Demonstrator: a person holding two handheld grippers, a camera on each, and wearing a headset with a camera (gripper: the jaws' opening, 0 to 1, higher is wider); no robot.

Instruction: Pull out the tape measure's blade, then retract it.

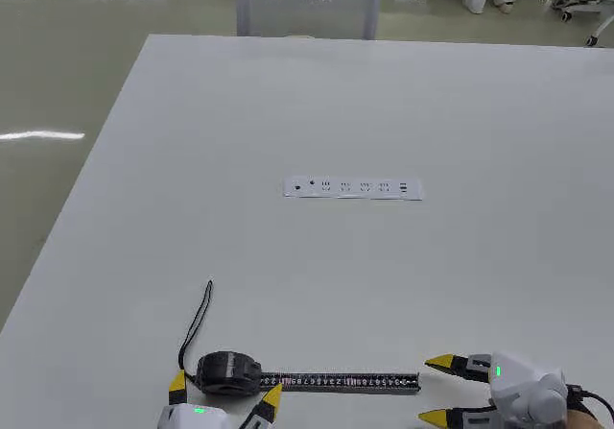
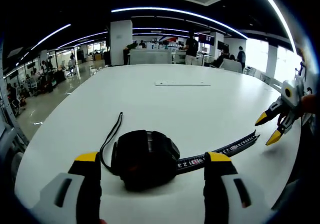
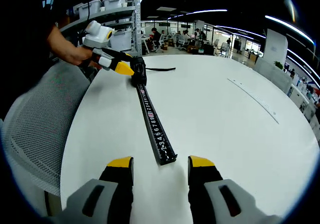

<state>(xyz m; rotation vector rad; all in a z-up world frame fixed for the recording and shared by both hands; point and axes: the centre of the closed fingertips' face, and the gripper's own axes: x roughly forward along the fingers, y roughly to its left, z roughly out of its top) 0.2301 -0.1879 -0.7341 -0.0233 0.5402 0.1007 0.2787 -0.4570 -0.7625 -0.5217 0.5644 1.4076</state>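
A black tape measure [image 1: 228, 372] lies on the white table [image 1: 384, 112] near its front edge. Its blade [image 1: 341, 383] is pulled out flat to the right, and a black wrist strap [image 1: 197, 323] trails away from the case. My left gripper [image 1: 224, 391] is open, one yellow tip on either side of the case [image 2: 145, 159], with gaps showing. My right gripper [image 1: 436, 389] is open just past the blade's end. In the right gripper view the blade tip [image 3: 167, 158] lies on the table just ahead of the open right gripper [image 3: 160, 162].
A white power strip [image 1: 353, 188] lies flat in the middle of the table. A chair [image 1: 309, 2] stands at the far edge. The table's left edge [image 1: 58, 247] runs close to the tape measure. People and desks stand far behind in the room.
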